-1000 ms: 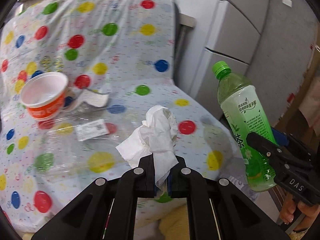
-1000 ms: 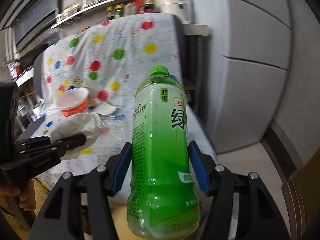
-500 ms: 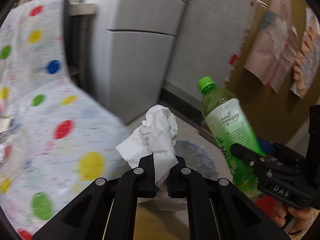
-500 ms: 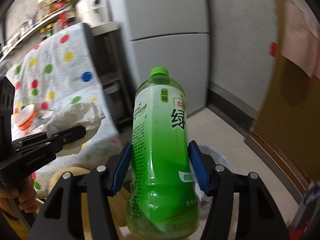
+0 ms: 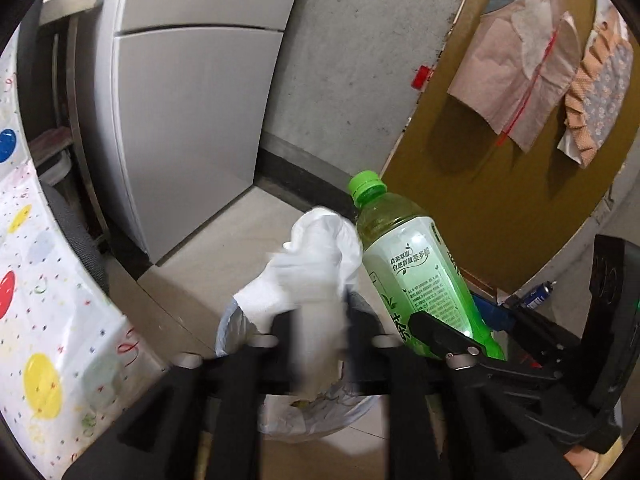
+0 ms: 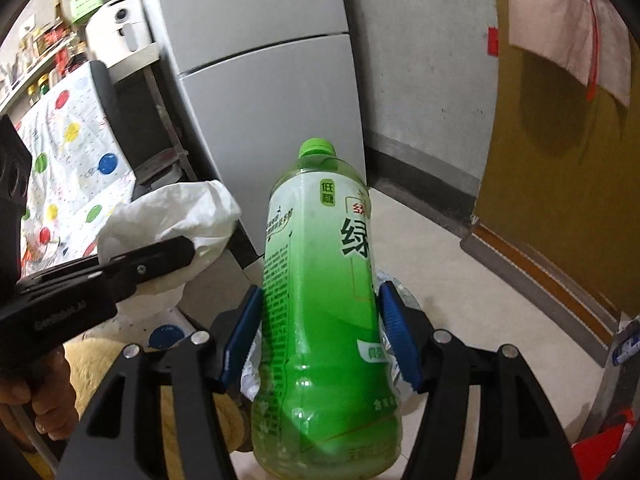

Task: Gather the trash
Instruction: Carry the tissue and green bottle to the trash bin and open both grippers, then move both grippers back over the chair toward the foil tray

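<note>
Left gripper [image 5: 320, 320] pinched crumpled white tissue [image 5: 316, 256], right gripper [image 6: 320, 340] clamped green plastic tea bottle [image 6: 320, 300], above plastic-lined trash bin [image 5: 320, 412], grey fridge [image 6: 272, 92] behind, beige tile floor [image 6: 460, 272].

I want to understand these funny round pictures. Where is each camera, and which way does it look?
Left wrist: on the left hand-held gripper, looking along its fingers at crumpled white tissue above a plastic-lined bin.
Right wrist: on the right hand-held gripper, facing the green plastic tea bottle; a hand shows.
Both show tissue, bottle, grey fridge.
</note>
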A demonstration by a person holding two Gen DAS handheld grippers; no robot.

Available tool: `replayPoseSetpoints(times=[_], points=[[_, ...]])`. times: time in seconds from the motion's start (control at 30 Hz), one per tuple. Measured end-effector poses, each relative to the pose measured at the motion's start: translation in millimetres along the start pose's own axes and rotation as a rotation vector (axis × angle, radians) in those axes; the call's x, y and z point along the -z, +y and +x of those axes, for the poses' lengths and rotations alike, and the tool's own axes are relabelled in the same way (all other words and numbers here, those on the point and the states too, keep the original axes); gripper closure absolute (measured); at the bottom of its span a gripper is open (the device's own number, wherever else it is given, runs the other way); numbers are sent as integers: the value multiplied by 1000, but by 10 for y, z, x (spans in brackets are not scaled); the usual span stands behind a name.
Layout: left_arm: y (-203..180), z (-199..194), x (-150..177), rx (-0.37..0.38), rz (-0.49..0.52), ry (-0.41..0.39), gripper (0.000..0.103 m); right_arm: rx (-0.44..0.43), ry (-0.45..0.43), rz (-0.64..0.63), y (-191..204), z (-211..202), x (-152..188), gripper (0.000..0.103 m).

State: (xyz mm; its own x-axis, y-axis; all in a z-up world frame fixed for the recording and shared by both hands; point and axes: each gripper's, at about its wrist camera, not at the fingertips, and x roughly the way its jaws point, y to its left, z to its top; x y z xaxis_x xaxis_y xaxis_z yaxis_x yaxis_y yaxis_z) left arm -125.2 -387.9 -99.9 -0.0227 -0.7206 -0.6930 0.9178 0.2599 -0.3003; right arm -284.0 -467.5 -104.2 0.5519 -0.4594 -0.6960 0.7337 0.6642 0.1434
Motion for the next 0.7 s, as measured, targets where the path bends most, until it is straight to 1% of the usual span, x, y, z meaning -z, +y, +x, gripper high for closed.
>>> replayPoseSetpoints(times=[0.03,0.07,0.2,0.37,0.53,0.63,0.7], points=[[2,28,-18,-14,-3,1,41,3,6,7,-18,44,-5,39],[13,36,-22,-29,-4,-8,39,8,9,12,-24,75,-10,35],[86,44,-23,-55,-5,-9,39,27,-5,14,-48,49,-5,35],[258,-148,-2,-76,-42,-38,39,19,-21,32,-73,-37,-24,35],[477,-477,63,-163,-57,-71,39,-7,-59,20,82,-180,-116,35],[647,-734,142,-204,-84,-95,39,-45,-84,-20,313,-278,-175,35],[772,-917,204,-249,-106,-113,39,-74,-93,-50,478,-319,-207,35]])
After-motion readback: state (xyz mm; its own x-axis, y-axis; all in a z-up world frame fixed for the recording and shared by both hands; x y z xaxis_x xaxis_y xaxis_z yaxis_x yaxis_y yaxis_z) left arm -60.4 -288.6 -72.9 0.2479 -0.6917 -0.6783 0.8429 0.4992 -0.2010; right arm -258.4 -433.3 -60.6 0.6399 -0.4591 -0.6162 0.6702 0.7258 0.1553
